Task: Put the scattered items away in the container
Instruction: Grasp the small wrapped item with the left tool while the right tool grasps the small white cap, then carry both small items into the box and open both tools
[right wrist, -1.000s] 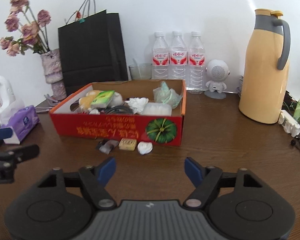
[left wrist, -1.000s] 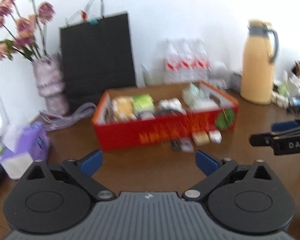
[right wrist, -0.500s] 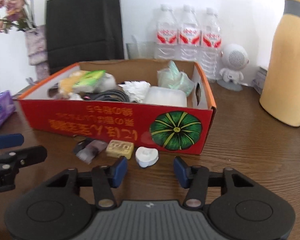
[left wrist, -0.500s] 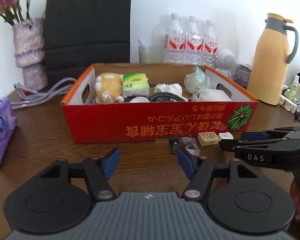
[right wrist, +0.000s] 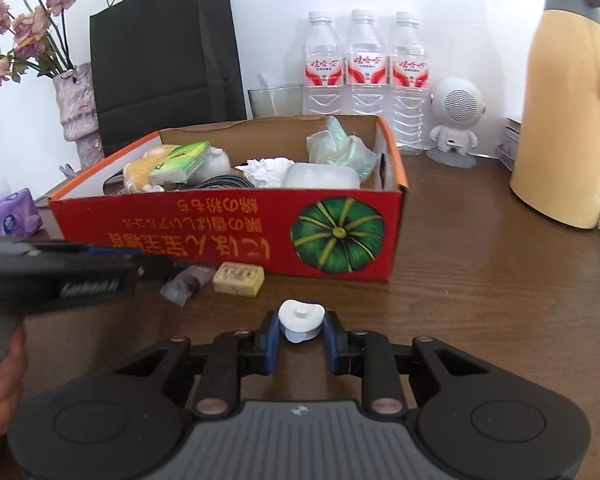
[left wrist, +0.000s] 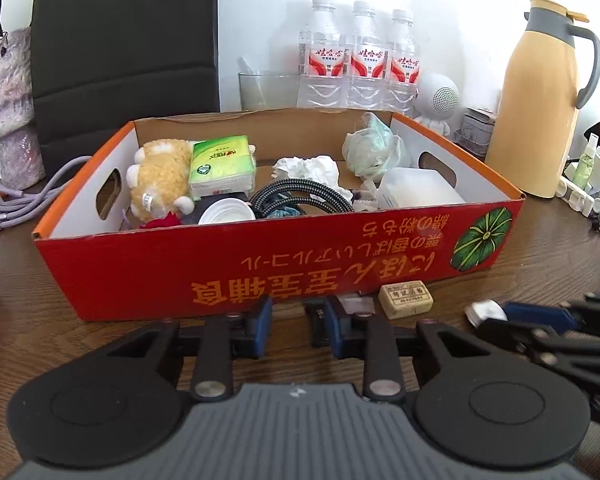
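Three loose items on the wooden table [right wrist: 480, 288], all in front of the red cardboard box [right wrist: 228, 236]. One white cap-shaped piece [right wrist: 301, 317] between the blue fingertips of the right gripper [right wrist: 301, 334], pads either side of it, apparently touching; firm clench not certain. One tan block [right wrist: 239, 279] stamped with unreadable characters, ahead and left of those fingers. One small dark clear-wrapped packet [right wrist: 184, 285] further left, just at the tips of the left gripper [left wrist: 296, 322], partly hidden; jaws narrowed with a gap, grasp impossible to tell. Box front printed upside-down with yellow characters and one green pumpkin. Inside: one plush toy [left wrist: 160, 178], one green tissue pack [left wrist: 223, 166], one coiled cable [left wrist: 300, 200]. Beyond: three water bottles [right wrist: 364, 76] with red-and-white labels, one yellow thermos [right wrist: 568, 120].
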`<state>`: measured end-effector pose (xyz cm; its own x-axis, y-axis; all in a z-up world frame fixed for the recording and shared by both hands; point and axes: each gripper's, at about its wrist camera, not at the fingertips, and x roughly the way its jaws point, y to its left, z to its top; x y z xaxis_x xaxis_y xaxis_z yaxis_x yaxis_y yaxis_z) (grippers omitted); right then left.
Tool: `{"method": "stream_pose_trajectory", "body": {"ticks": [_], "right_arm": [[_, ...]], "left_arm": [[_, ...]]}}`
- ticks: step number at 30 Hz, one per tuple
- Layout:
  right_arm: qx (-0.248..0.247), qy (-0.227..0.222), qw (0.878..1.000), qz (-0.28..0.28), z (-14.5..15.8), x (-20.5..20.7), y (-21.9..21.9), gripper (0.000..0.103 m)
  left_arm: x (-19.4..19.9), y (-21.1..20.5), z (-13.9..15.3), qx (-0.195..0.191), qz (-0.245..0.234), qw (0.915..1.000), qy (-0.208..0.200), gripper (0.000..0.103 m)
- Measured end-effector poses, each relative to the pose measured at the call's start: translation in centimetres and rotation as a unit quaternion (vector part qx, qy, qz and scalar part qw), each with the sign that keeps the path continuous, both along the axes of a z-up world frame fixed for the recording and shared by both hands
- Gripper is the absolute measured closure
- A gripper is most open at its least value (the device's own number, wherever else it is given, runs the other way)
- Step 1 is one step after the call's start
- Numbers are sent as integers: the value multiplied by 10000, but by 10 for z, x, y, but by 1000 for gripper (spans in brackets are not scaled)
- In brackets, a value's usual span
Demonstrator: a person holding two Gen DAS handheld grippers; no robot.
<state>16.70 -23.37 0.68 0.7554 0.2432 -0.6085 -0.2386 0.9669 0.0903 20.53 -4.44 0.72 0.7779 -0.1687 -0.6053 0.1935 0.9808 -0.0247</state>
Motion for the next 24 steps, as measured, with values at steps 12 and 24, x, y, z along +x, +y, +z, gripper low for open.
{"method": "stream_pose_trajectory", "body": {"ticks": [12, 24], "right_arm": [[86, -195, 9998, -34, 5, -16, -8, 81], [165, -607, 9979, -182, 30, -98, -10, 81]], "left_arm": [[0, -15, -6, 211, -203, 9995, 83, 91], [-129, -4, 47, 324, 445, 9937, -981, 91]]}}
